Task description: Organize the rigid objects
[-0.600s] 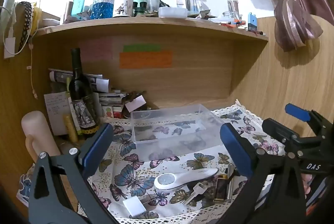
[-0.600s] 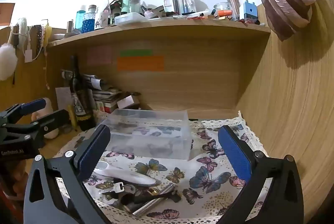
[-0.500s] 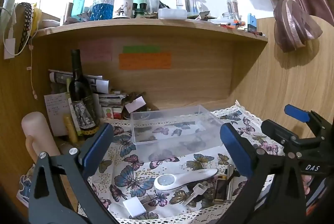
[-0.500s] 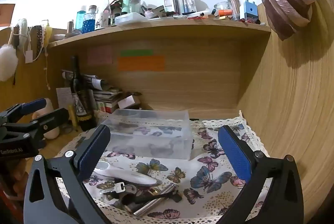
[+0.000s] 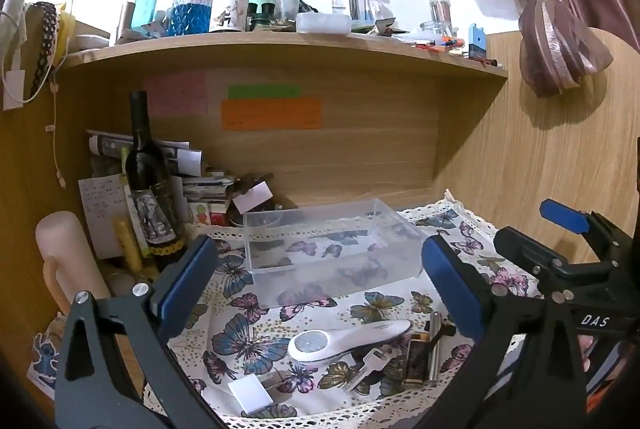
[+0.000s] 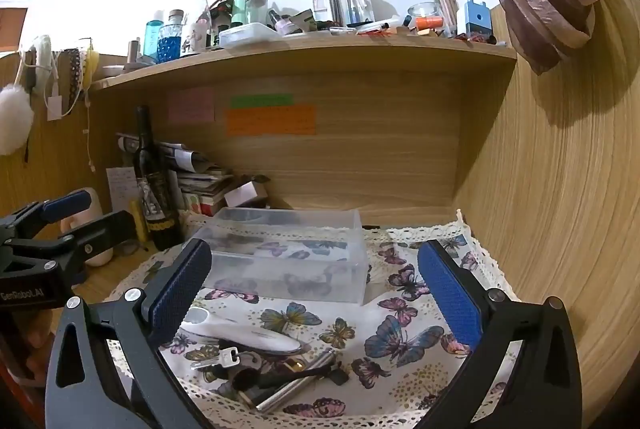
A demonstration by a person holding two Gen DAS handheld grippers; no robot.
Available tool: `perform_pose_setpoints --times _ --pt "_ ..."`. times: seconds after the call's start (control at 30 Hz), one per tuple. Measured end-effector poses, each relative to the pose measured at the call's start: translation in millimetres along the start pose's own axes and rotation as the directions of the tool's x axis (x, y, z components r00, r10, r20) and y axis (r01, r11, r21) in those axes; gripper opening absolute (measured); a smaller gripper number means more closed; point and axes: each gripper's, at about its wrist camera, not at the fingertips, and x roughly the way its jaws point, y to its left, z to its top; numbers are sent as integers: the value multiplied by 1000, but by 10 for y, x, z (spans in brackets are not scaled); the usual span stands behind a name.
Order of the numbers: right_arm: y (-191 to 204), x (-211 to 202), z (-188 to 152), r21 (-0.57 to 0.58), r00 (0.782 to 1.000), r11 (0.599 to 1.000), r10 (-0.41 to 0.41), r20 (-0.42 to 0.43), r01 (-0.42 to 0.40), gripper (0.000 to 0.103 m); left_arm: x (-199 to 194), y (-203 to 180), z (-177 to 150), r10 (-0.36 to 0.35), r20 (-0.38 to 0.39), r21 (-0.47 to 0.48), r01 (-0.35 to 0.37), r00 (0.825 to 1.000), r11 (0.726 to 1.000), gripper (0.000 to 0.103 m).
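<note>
Left tool (image 5: 318,283) and right tool (image 6: 316,287): both spread wide, gripping nothing, above the butterfly cloth (image 5: 248,341). Clear plastic box (image 5: 328,241) at the cloth's rear. Nearer: white handheld device (image 5: 340,341), key (image 5: 366,369), metal tube (image 6: 296,381), white square piece (image 5: 250,393). Wine bottle (image 5: 148,189) upright at left.

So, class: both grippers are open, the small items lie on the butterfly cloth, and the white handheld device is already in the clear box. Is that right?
Not quite. The device is not in the box; it lies on the cloth in front of it, as the left wrist view shows. Both grippers, left and right, are open.
</note>
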Motion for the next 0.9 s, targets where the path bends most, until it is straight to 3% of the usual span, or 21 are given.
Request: perform_pose_setpoints --times 0.9 --pt "23 -33 32 10 1000 1000 7 5 -7 103 -8 -18 -11 -14 4 -17 15 1000 1000 103"
